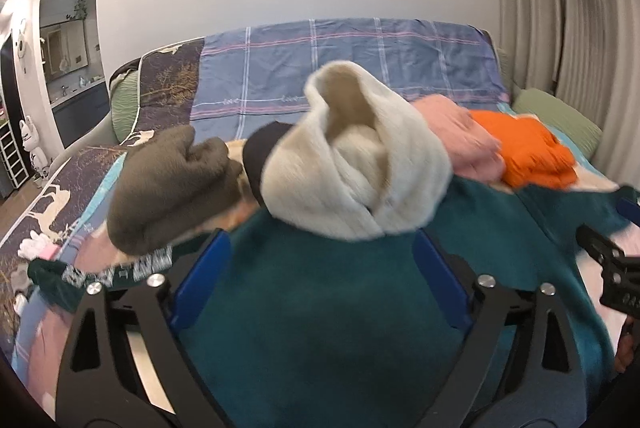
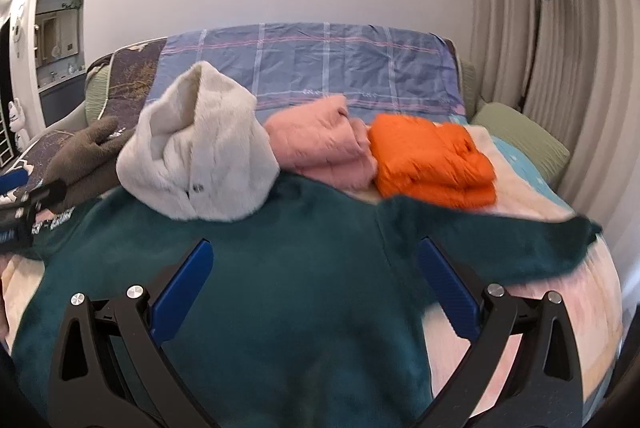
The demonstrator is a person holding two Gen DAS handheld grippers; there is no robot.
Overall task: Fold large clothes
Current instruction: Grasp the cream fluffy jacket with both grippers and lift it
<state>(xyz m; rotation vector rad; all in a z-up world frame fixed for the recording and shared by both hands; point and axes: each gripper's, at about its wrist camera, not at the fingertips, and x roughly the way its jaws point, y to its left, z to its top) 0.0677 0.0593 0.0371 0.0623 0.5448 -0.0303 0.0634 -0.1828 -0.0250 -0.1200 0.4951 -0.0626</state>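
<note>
Teal fleece, a large sweater (image 2: 288, 292), lay spread flat across the near part of the bed (image 2: 532, 228), one sleeve (image 2: 500, 232) stretched out to the right and the other, with a patterned cuff (image 1: 120, 270), reaching left. Beyond it sat a cream furry coat (image 1: 352, 164), a brown garment (image 1: 168, 184) to its left, and folded pink (image 2: 320, 144) and orange (image 2: 432, 156) pieces to the right. Both claws hovered above the sweater's body, the left gripper (image 1: 320, 268) and the right gripper (image 2: 316, 280) each with jaws spread wide and nothing between the pads. The garment looked laid out and ready, with folding itself not yet begun. The next move probably called for pinching a sleeve or side edge and carrying it in over the middle.
</note>
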